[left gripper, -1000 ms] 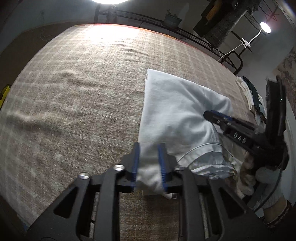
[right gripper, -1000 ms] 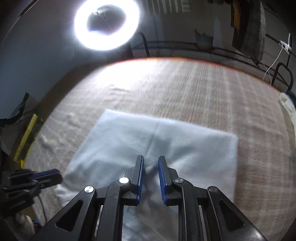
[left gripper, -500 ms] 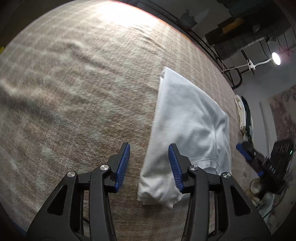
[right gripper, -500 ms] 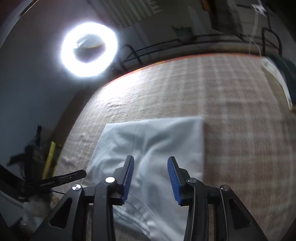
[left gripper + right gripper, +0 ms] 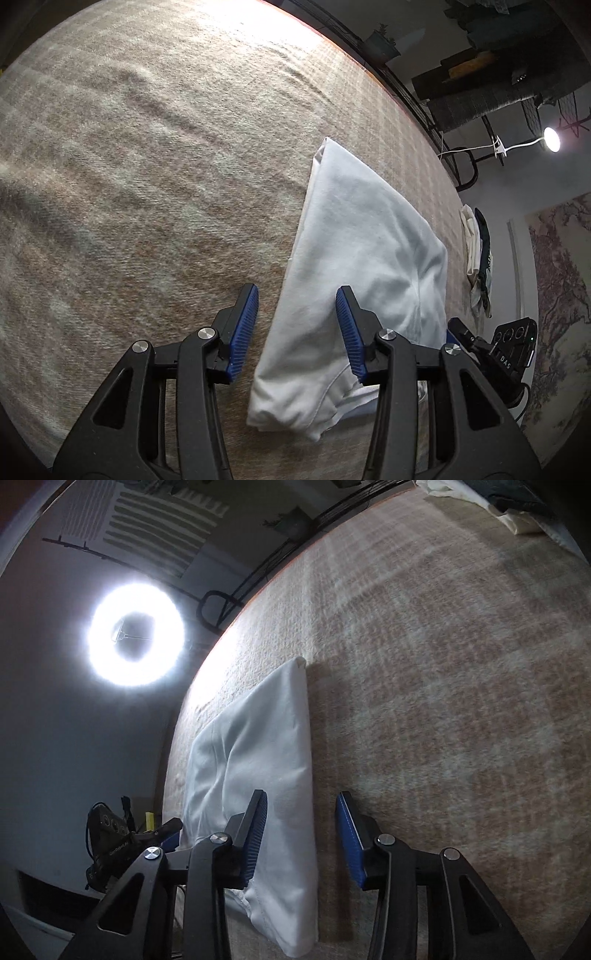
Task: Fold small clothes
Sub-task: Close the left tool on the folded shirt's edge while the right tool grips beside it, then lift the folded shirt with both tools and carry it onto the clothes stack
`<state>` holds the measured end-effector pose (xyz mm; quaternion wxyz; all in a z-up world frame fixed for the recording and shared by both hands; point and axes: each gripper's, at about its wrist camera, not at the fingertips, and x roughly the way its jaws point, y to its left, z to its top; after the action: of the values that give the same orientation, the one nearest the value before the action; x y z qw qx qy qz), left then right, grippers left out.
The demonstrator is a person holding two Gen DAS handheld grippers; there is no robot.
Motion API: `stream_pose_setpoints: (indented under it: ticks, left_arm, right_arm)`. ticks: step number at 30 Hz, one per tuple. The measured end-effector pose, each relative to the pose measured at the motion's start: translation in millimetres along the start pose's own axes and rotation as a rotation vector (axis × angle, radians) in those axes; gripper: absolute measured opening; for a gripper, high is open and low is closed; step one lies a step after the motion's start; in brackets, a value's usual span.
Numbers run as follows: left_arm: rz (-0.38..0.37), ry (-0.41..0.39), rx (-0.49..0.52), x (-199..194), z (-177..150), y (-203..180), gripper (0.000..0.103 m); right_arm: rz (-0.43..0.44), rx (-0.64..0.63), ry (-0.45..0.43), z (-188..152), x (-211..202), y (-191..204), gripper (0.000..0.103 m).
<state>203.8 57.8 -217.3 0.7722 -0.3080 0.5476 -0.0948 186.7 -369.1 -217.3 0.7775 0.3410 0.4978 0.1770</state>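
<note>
Beige plaid blanket (image 5: 147, 166) covers the whole work surface under a ring light (image 5: 136, 633) at upper left. Lying flat on it, the folded white garment (image 5: 362, 266) sits right of centre. Both the left gripper (image 5: 297, 328) and right gripper (image 5: 301, 834) are spread wide, grasping nothing, at opposite edges of the cloth.

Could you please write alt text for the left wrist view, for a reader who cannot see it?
A folded white garment lies on a beige plaid blanket, with the open left tool above its near end, gripping nothing. The right tool shows partly at the garment's right edge, and a small pile of clothes lies beyond it.
</note>
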Motion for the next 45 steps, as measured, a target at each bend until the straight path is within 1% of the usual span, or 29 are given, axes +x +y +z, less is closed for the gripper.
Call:
stream_pose_setpoints:
  ticks: [3,5,6,7,8,9,10,11,12,13,15,17,19,22,24,27,31,37,45]
  left_arm:
    - [0.011,0.000,0.022,5.5,1.7,-9.2,0.044]
    - [0.023,-0.005,0.039,7.7,2.0,-15.0,0.044]
    - [0.034,-0.005,0.057,9.8,1.7,-19.4,0.041]
    - [0.044,-0.006,0.064,11.4,1.5,-21.9,0.038]
    - [0.056,-0.013,0.069,12.3,1.3,-23.8,0.035]
    - [0.063,-0.014,0.071,13.8,1.2,-25.1,0.026]
    - [0.067,-0.012,0.073,15.6,1.1,-26.0,0.022]
    - [0.071,-0.017,0.077,15.5,0.7,-24.8,0.020]
    - [0.076,-0.023,0.087,15.7,0.3,-27.2,0.014]
    - [0.081,-0.026,0.097,15.5,-0.5,-28.9,0.012]
    - [0.113,-0.051,0.145,13.6,-3.7,-38.9,0.010]
    - [0.134,-0.073,0.178,11.5,-6.4,-46.6,0.010]
    - [0.149,-0.101,0.210,8.1,-9.0,-56.7,0.009]
    - [0.148,-0.129,0.232,2.1,-11.2,-65.5,0.009]
    - [0.136,-0.146,0.237,-2.8,-11.7,-71.5,0.009]
    - [0.116,-0.160,0.246,-10.5,-10.6,-76.6,0.009]
    - [0.083,-0.172,0.265,-13.7,-11.0,-95.5,0.008]
    - [0.026,-0.163,0.337,-8.5,-17.3,-134.4,0.008]
    - [-0.034,-0.131,0.416,16.9,-34.6,-197.4,0.008]
  right_arm:
    - [-0.010,-0.018,0.000,0.8,8.0,9.9,0.041]
    - [-0.006,-0.025,0.011,3.2,13.3,16.0,0.035]
    - [-0.006,-0.023,0.024,3.6,18.5,18.8,0.035]
    - [-0.017,-0.031,0.031,3.4,22.2,21.5,0.033]
    - [-0.029,-0.048,0.029,3.1,24.2,25.5,0.033]
    - [-0.041,-0.062,0.028,3.2,25.6,29.1,0.032]
    - [-0.044,-0.069,0.029,3.7,27.3,31.2,0.030]
    - [-0.049,-0.074,0.035,4.3,29.2,33.6,0.028]
    - [-0.056,-0.077,0.035,4.7,29.4,34.2,0.027]
    - [-0.065,-0.080,0.033,4.6,29.6,34.8,0.023]
    - [-0.086,-0.094,0.032,4.8,29.8,36.8,0.017]
    - [-0.115,-0.118,0.029,5.1,29.8,41.9,0.010]
    - [-0.145,-0.157,0.017,5.5,26.4,50.4,0.008]
    - [-0.191,-0.240,-0.006,3.8,20.2,67.4,0.007]
    - [-0.214,-0.294,-0.021,2.5,16.6,80.3,0.006]
    - [-0.224,-0.343,-0.038,-0.1,9.3,93.7,0.006]
    - [-0.235,-0.387,-0.055,1.3,-1.6,102.3,0.005]
    - [-0.265,-0.375,-0.092,9.0,-28.3,92.9,0.005]
    - [-0.319,-0.330,-0.166,29.9,-82.1,66.3,0.005]
